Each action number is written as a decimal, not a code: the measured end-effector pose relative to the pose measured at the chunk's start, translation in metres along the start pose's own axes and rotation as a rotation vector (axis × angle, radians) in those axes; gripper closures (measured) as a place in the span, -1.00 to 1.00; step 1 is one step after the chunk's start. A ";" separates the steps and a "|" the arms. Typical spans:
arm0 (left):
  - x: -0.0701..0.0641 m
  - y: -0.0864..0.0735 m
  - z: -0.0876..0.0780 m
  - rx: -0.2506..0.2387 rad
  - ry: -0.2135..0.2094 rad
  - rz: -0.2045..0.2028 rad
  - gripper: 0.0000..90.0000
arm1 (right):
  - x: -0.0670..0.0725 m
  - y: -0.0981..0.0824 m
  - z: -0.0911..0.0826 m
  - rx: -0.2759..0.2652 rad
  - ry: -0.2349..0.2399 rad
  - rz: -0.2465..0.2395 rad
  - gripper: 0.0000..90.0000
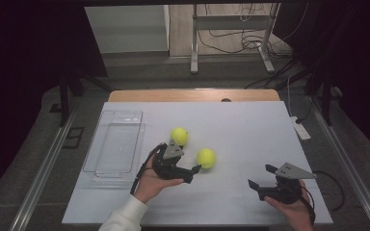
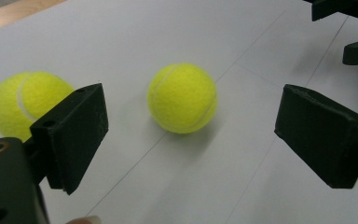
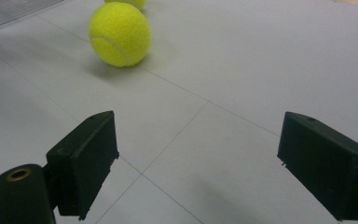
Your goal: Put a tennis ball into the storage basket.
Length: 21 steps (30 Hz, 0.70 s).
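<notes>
Two yellow tennis balls lie on the white table top [image 1: 250, 120]. The nearer ball [image 1: 206, 158] [image 2: 182, 98] rests just ahead of my left gripper [image 1: 193, 173] [image 2: 193, 140], in line with the gap between its jaws and untouched. The farther ball [image 1: 179, 136] [image 2: 25, 105] sits beside that gripper, partly behind one jaw. The left gripper is open and holds nothing. At the front right of the table my right gripper [image 1: 261, 176] [image 3: 198, 140] is open and empty, pointing across bare table toward the nearer ball [image 3: 120, 33].
A clear plastic tray [image 1: 115, 144] [image 3: 9, 9] lies at the table's left side, with nothing in it. A white power strip [image 1: 301, 129] hangs off the right edge. Dark curtains and a metal frame stand beyond the far edge.
</notes>
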<state>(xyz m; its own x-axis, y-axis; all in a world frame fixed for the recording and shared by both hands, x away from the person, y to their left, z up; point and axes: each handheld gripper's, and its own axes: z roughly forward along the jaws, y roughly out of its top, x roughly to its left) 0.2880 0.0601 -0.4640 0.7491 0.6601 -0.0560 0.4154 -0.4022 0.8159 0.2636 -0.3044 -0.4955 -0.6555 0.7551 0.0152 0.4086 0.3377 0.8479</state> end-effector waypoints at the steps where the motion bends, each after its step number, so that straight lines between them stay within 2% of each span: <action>1: -0.001 0.001 0.001 0.002 -0.002 0.002 -0.77 | 0.000 0.000 0.000 0.000 0.000 0.000 -0.72; 6: -0.002 0.003 0.010 0.012 -0.020 -0.005 -0.78 | 0.000 0.000 0.000 0.000 0.001 0.000 -0.72; 10: -0.003 0.007 0.016 0.018 -0.018 -0.009 -0.79 | 0.000 0.000 0.000 0.000 0.002 0.001 -0.72; 17: -0.008 0.014 0.027 0.034 -0.038 0.005 -0.79 | 0.000 -0.001 0.000 0.003 -0.003 0.000 -0.72; 21: -0.006 0.014 0.032 0.051 -0.034 0.004 -0.80 | 0.000 -0.001 0.000 0.003 -0.002 0.000 -0.72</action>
<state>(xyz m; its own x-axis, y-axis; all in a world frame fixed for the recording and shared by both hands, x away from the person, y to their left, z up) 0.3058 0.0302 -0.4707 0.7677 0.6366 -0.0729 0.4372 -0.4373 0.7859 0.2633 -0.3050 -0.4958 -0.6541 0.7563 0.0138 0.4104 0.3396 0.8463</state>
